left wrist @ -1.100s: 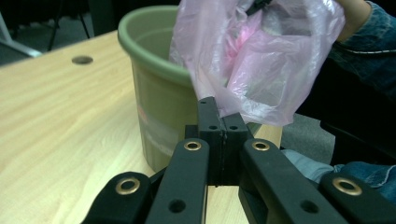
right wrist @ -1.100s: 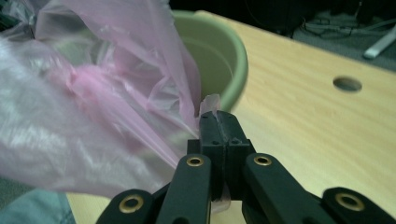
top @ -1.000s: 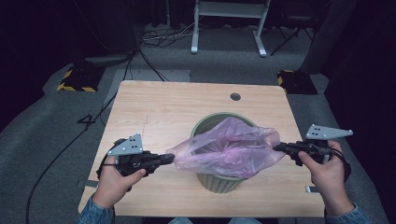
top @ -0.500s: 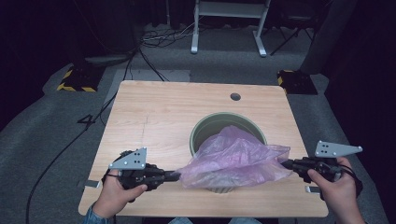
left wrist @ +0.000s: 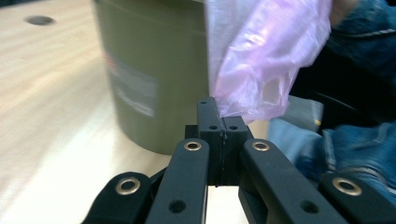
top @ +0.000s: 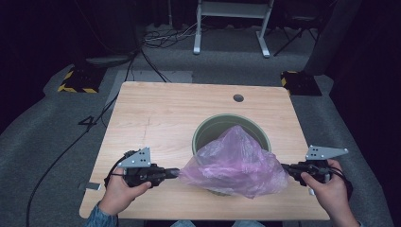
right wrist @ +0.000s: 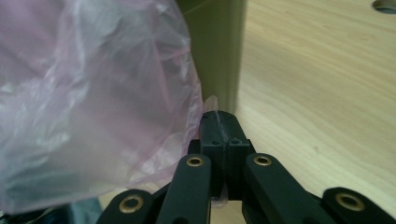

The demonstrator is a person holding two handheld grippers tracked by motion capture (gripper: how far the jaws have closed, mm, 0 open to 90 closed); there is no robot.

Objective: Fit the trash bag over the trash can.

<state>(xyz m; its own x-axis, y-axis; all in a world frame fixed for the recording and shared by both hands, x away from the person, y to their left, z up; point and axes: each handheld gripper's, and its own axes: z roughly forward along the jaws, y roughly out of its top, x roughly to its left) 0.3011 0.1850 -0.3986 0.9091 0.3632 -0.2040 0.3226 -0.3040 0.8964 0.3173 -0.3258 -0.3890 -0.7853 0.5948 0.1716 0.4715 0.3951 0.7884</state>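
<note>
the translucent pink plastic bag point(top: 236, 163) hides the near half of the round olive-green bin point(top: 213, 130) at lower centre of the high view; the bin's base is out of sight. the bag's long axis runs left to right across the frame, its crumpled top peaking toward the upper frame. the left gripper point(top: 176, 173) and right gripper point(top: 285, 168) are each clamped tight on a bag edge above the light wooden table point(top: 156, 113).

The far half of the worktop point(top: 161, 109) lies bare from left edge to right edge, broken only by a small round hole point(top: 238, 98) near the far right corner. Toward the near edge, the green bin point(top: 213, 130) stands right of centre, and the pink plastic bag point(top: 236, 163) stretched over its near side bars the way between the near corners.
</note>
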